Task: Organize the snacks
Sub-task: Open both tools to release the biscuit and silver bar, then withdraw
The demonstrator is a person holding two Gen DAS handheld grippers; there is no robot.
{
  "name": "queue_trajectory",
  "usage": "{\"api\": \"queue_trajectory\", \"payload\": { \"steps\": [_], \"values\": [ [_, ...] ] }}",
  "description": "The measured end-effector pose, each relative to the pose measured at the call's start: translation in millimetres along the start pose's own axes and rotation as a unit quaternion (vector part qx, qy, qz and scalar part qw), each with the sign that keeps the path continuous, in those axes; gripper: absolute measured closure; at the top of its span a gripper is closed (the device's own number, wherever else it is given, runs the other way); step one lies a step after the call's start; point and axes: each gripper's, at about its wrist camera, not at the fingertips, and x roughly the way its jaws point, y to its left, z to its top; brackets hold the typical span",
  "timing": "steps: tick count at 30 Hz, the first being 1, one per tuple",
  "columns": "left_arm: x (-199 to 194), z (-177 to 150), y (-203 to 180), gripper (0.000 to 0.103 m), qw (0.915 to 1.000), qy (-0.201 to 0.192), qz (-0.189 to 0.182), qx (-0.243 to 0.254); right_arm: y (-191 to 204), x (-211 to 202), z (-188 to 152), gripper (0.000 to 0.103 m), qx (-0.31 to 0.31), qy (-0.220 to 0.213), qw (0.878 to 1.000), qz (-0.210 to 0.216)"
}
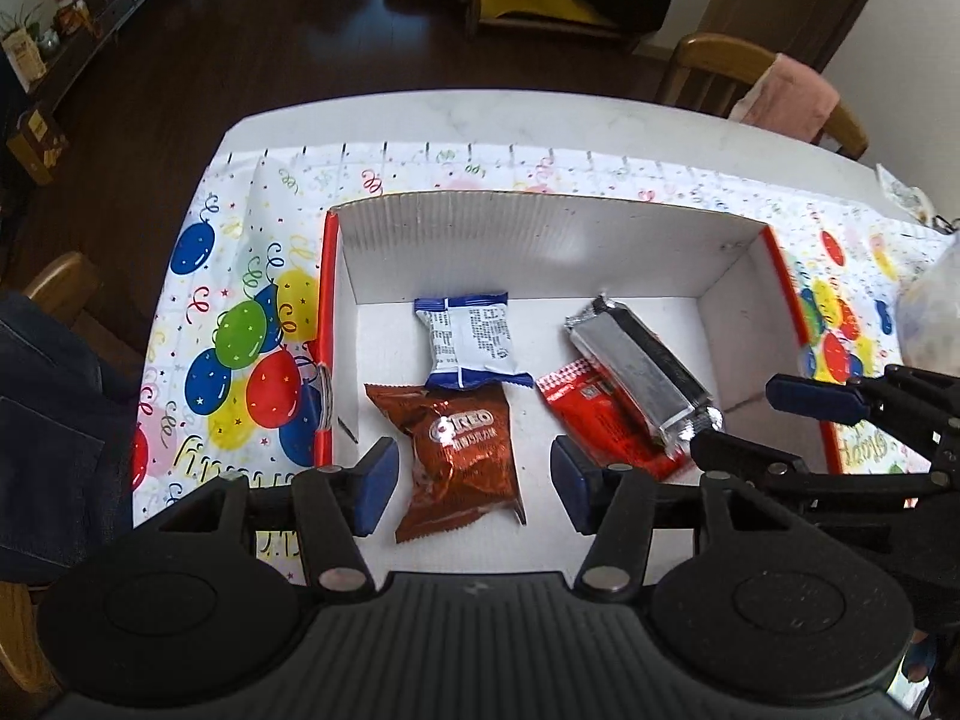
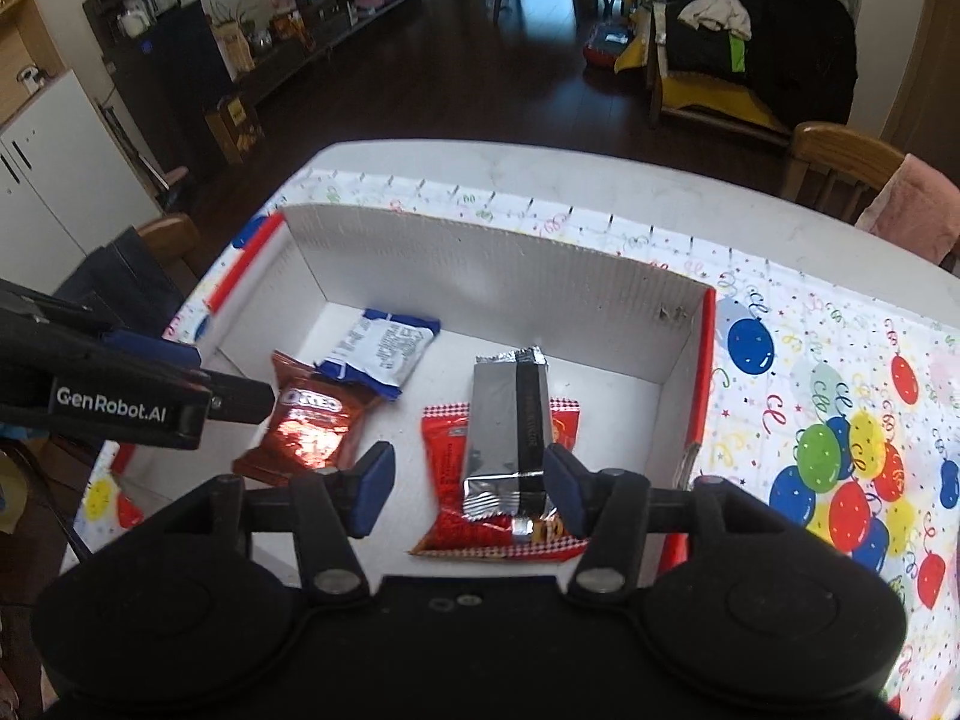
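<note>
Four snack packs inside a shallow white cardboard box (image 1: pixel 528 246) with red outer edges, all on its floor. Brown Oreo pack (image 1: pixel 462 456) nearest the camera in the left wrist view, label up, its top edge tucked under the blue-and-white pack (image 1: pixel 471 339) at its 12 o'clock. Silver foil bar (image 1: pixel 639 369) at 3 o'clock of those two, lying diagonally across a red pack (image 1: pixel 606 426) and covering much of it. Left claw (image 1: pixel 474 480) hovering over the near part of the box, blue pads spread wide on either side of the Oreo pack, touching nothing. Right claw (image 2: pixel 468 489) likewise wide apart and holding nothing, its pads flanking the near end of the silver foil bar (image 2: pixel 510 426) in the right wrist view; whether the right-hand pad brushes the foil, cannot tell. In that same view, red pack (image 2: pixel 444 450) under the bar, Oreo pack (image 2: pixel 309 429) at 9 o'clock, blue-and-white pack (image 2: pixel 384 351) at 11 o'clock, and the left claw's black arm reaching in from 9 o'clock over the box's left side. Box (image 2: pixel 480 264) resting on a balloon-print cloth (image 1: pixel 240 330) spread over a white table (image 1: pixel 540 120). Wooden chair (image 1: pixel 720 69) with a pink towel (image 1: pixel 792 96) at the table's 1 o'clock corner; dark wood floor beyond.
</note>
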Motion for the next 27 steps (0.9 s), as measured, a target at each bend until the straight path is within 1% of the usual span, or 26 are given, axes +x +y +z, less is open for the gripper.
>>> {"api": "queue_trajectory", "payload": {
  "steps": [1, 3, 5, 9, 12, 13, 14, 18, 23, 27],
  "values": [
    [-4, -3, -1, 0.048, 1.0000, -0.003, -0.003, 0.003, 2, -4, -2, 0.043, 0.002, -0.004, 1.000, 0.000],
    [-13, -10, -1, 0.048, 0.9998, -0.013, -0.010, 0.009, 6, -11, -5, 0.042, 0.005, -0.010, 1.000, -0.003],
    [-22, -17, -1, 0.045, 0.9996, -0.020, -0.014, 0.012, 10, -18, -8, 0.040, 0.008, -0.018, 1.000, -0.002],
    [-40, -30, -1, 0.045, 0.9988, -0.039, -0.021, 0.022, 17, -35, -17, 0.039, 0.013, -0.034, 0.999, 0.000],
    [-55, -41, -1, 0.044, 0.9977, -0.058, -0.021, 0.028, 22, -49, -25, 0.034, 0.018, -0.049, 0.999, 0.001],
    [-59, -45, 0, 0.042, 0.9973, -0.063, -0.023, 0.029, 23, -54, -27, 0.031, 0.020, -0.055, 0.998, 0.003],
    [-64, -49, 0, 0.042, 0.9968, -0.069, -0.024, 0.032, 24, -59, -31, 0.029, 0.023, -0.060, 0.998, 0.004],
    [-79, -65, 1, 0.042, 0.9951, -0.086, -0.026, 0.041, 31, -75, -42, 0.025, 0.029, -0.080, 0.996, 0.007],
    [-96, -85, 4, 0.042, 0.9924, -0.109, -0.031, 0.048, 42, -92, -58, 0.018, 0.034, -0.105, 0.994, 0.014],
    [-109, -100, 7, 0.042, 0.9895, -0.129, -0.030, 0.057, 52, -105, -72, 0.016, 0.034, -0.121, 0.992, 0.017]
  ]
}}
